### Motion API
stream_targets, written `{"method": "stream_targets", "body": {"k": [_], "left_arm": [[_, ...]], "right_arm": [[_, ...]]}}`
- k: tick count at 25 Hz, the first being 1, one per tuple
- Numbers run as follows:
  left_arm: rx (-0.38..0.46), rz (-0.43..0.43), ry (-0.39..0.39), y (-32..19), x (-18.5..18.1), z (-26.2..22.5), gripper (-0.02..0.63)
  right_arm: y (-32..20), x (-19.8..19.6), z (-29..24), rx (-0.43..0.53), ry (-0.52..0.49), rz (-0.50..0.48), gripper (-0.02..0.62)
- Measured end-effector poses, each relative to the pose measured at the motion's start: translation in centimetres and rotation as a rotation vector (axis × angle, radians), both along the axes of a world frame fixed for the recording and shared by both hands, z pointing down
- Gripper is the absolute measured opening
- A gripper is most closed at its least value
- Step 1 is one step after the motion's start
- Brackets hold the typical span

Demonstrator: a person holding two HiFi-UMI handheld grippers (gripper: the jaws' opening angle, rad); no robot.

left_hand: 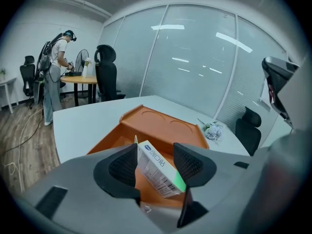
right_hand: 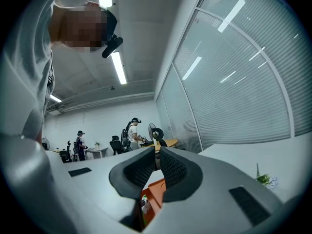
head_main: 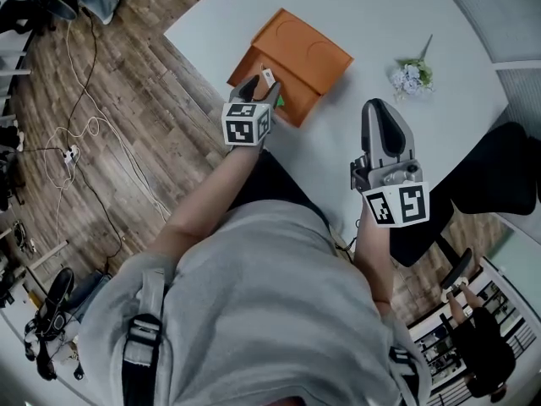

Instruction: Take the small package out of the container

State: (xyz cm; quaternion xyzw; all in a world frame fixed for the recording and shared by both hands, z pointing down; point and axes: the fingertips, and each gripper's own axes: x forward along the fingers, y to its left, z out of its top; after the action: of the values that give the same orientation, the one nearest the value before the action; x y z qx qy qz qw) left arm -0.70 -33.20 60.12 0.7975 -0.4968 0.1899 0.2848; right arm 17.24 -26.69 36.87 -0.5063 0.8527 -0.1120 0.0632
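Note:
The orange container [head_main: 308,53] lies on the white table, and the left gripper view shows its rim [left_hand: 163,122] beyond the jaws. A small white package [left_hand: 157,165] with a green end stands tilted at the container's near side. In the head view the package [head_main: 270,78] pokes up at my left gripper [head_main: 259,90]. That left gripper [left_hand: 155,163] is open around the package, whose side leans on the left pad [left_hand: 123,165] with a gap to the right pad. My right gripper [head_main: 382,112] hovers over bare table right of the container, its jaws [right_hand: 157,167] together and empty.
A small bunch of pale flowers [head_main: 412,76] lies on the table right of the container. The table edge [head_main: 199,62] runs close to the container's left side, with wood floor and cables beyond. Black office chairs [left_hand: 107,72] and people stand farther off.

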Motion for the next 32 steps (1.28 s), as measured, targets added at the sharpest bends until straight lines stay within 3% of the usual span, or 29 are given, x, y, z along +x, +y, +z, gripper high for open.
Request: {"method": "stream_targets", "body": {"k": [4,11,19,23,29,32], "left_arm": [[-0.059,-0.03,-0.017,-0.8,0.5,1.8,0.264],[-0.084,-0.027,-0.057,-1.1,1.3,3.0,0.277],[-0.1,0.01,-0.053,-0.2,0.0,2.7,0.147],[-0.065,0.035,-0.034,0.3,0.1,1.8,0.12],[-0.037,0.002,0.055,-0.1,-0.8,-1.0,0.114],[0.015,0.001,0.091,-0.9,-1.7,-3.5,0.109]], "right_arm": [[-0.7,0.4,0.6,-0.009,-0.004,-0.001,0.061],[-1.1,0.8,1.3,-0.02,-0.005,-0.004,0.061],[-1.1,-0.2,1.1,-0.015,-0.008,-0.015,0.061],[-0.5,-0.5,0.9,-0.008,-0.005,-0.02,0.061],[-0.9,-0.6,-0.1,0.0,0.001,-0.022,0.061],[-1.5,-1.0,-0.8,0.012,0.005,-0.017,0.061]]}}
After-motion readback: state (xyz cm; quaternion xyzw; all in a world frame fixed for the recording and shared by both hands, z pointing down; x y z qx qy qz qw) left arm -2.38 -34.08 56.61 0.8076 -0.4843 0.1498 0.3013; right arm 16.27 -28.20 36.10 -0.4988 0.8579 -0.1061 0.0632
